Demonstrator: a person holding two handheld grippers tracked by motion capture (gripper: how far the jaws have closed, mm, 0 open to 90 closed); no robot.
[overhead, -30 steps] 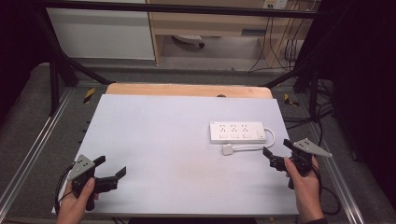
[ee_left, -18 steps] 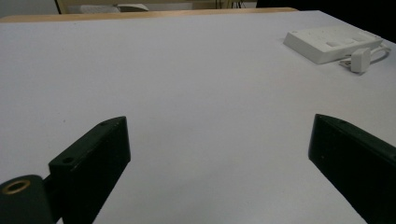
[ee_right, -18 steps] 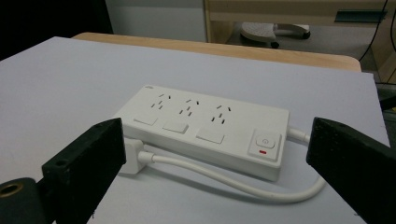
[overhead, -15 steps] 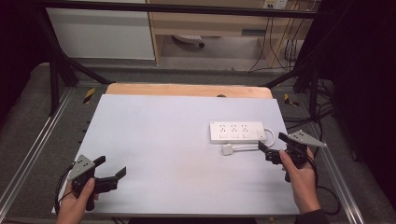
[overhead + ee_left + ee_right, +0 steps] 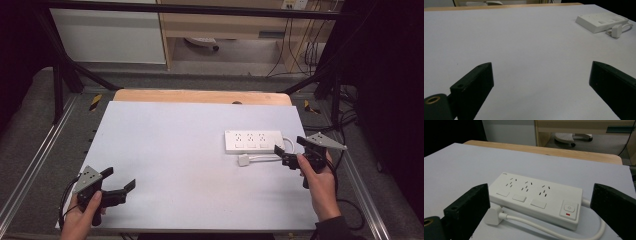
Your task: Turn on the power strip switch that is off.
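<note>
**White power strip lies flat on the pale surface, right of centre**

The power strip (image 5: 253,141) is a flat, smooth white plastic block with rounded corners. Its top carries three groups of dark socket slots in a row, each with a blank rectangular switch below it. At one end sits a square power button (image 5: 569,208) with a small red mark under it. A thick white cable (image 5: 554,230) leaves that end, loops round and runs along the strip's near side to a small blocky white plug (image 5: 243,160) lying on the surface (image 5: 175,145) just beside the strip.

The surface is a matte, pale grey sheet over a light wooden board (image 5: 200,96).

The right claw (image 5: 288,153) hovers just beside the strip's cable end, jaws spread wide, holding nothing. The left claw (image 5: 118,184) sits well apart at the near left corner, jaws also wide and empty. Both claws' jaws are dull black blocks.
</note>
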